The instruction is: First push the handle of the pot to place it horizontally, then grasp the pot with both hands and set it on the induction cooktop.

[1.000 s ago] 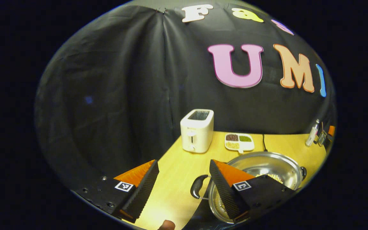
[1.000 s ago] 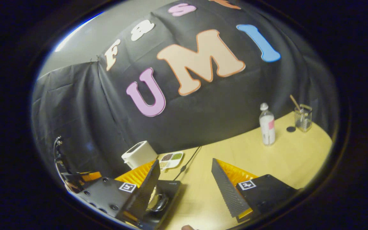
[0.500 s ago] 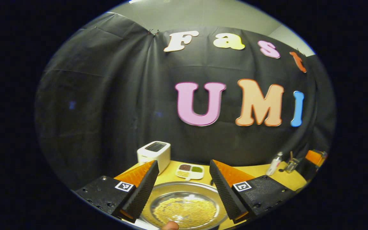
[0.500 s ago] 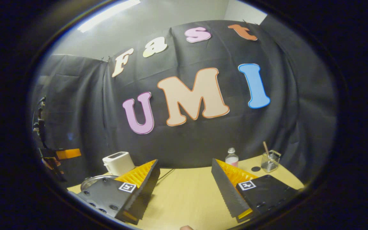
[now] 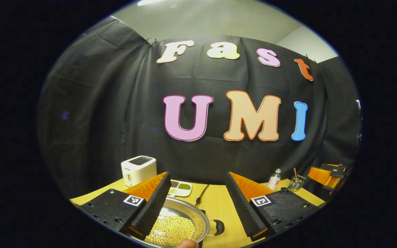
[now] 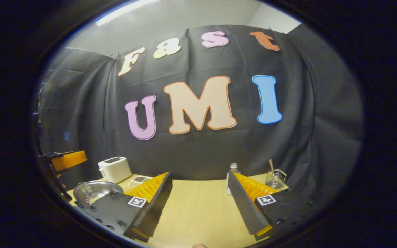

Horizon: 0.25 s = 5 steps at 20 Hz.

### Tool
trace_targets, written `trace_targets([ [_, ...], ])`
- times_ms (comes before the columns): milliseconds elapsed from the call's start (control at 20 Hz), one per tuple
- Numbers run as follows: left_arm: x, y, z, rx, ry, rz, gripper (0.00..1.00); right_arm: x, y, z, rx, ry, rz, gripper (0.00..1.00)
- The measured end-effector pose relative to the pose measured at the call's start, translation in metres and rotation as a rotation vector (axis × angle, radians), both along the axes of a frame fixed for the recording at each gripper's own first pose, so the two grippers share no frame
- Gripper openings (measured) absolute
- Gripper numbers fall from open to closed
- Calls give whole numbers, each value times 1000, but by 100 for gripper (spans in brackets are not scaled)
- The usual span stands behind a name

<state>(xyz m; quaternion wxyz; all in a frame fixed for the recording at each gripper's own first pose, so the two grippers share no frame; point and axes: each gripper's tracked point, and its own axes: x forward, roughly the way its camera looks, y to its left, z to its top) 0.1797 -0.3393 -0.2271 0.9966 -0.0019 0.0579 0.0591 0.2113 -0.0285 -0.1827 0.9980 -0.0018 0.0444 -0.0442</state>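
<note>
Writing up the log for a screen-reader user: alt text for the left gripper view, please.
The left tongs hang open above a steel pot of pale grains, its dark handle pointing right. The pot sits on a light wooden table; behind it are a white toaster, a divided dish, a small bottle and a glass jar.

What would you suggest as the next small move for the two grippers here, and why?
Probably lower both toward the pot: the left gripper and right gripper are open and empty above the table, gripping neither handle.
</note>
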Motion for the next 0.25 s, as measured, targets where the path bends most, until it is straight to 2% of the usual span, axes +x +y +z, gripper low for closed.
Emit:
trace_targets([
  [50, -1, -9, -4, -8, 3, -22, 95, -1, 1, 3, -6, -9, 5, 99],
  [100, 1, -15, -3, -14, -2, -38, 100, -4, 3, 4, -9, -15, 11, 99],
  [150, 2, -18, -3, -7, 6, -48, 98, -6, 6, 6, -10, -16, 21, 92],
  [200, 2, -17, -3, 0, -4, -46, 100, -7, 10, 7, -9, -19, 33, 92],
  [250, 2, -15, -3, 2, -10, -38, 94, -8, 13, 8, -8, -18, 43, 99],
])
